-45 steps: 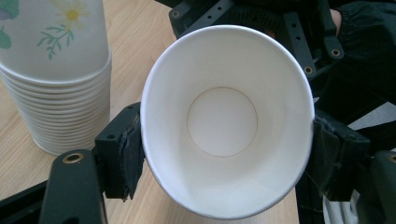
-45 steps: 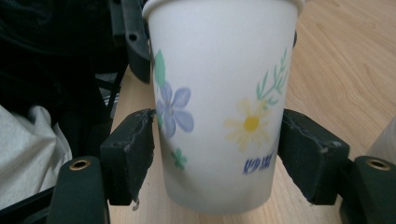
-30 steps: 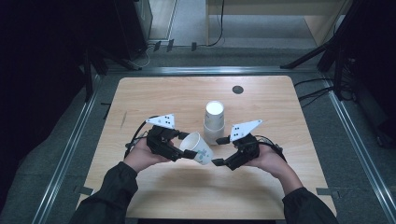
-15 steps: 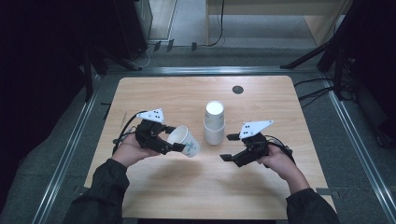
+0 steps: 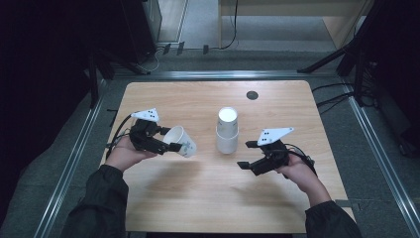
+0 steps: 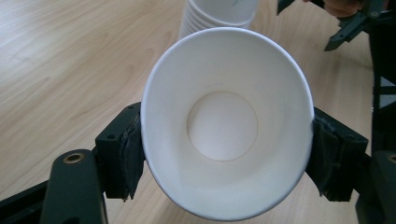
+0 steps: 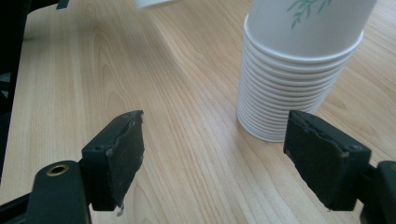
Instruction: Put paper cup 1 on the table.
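**High view: one cup held clear of the stack**

Left gripper view has the left gripper (image 6: 224, 154) clamped on a paper cup (image 6: 224, 126), a pad pressing each side of its rim, its mouth facing the camera. In the high view this cup (image 5: 181, 141) lies tilted above the table (image 5: 198, 198), left of the stack (image 5: 227, 130) and apart from it. Right gripper (image 5: 249, 154) sits just right of the stack, jaws wide and empty after opening further; stack (image 7: 299, 74) stands beyond its right jaw.
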Available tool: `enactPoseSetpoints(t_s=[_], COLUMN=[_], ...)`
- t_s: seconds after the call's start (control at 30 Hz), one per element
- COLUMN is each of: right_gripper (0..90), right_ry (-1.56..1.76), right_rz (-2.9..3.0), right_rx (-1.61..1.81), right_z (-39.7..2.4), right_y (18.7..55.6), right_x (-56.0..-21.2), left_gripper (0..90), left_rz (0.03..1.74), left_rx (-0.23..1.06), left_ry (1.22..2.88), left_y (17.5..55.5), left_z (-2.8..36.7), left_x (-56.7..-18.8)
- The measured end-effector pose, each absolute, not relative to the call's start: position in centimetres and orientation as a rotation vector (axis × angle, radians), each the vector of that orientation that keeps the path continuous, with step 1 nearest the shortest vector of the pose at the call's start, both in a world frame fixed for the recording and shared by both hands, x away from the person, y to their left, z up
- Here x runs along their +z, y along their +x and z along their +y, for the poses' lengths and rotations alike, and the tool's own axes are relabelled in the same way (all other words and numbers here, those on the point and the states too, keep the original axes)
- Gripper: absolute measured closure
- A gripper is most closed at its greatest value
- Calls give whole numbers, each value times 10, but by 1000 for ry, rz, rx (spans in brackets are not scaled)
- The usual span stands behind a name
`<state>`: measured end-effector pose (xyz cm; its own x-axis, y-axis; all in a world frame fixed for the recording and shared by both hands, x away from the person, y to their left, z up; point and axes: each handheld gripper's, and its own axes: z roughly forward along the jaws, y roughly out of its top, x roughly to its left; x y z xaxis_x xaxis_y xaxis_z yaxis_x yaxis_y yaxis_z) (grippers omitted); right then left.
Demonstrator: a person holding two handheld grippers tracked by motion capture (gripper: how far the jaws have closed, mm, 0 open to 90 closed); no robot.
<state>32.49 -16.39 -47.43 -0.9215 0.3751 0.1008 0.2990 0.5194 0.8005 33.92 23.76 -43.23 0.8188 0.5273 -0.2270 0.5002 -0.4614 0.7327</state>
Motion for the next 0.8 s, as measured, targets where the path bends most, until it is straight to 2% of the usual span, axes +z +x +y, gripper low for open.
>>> enactPoseSetpoints(t_s=[0.47,0.6,0.8], right_gripper=[204,204,204], right_ry=[660,656,663], right_rz=[2646,2649,2653], right_rx=[1382,1347,1347], right_z=[-173,-173,-171], right_y=[326,327,329], right_x=[-479,-480,-480], left_gripper=[246,246,245], left_rz=[995,1112,1178], left_rx=[149,206,254], left_ry=[2143,2183,2208], left_y=[363,373,389], left_z=[289,297,303], left_x=[-433,-434,-434])
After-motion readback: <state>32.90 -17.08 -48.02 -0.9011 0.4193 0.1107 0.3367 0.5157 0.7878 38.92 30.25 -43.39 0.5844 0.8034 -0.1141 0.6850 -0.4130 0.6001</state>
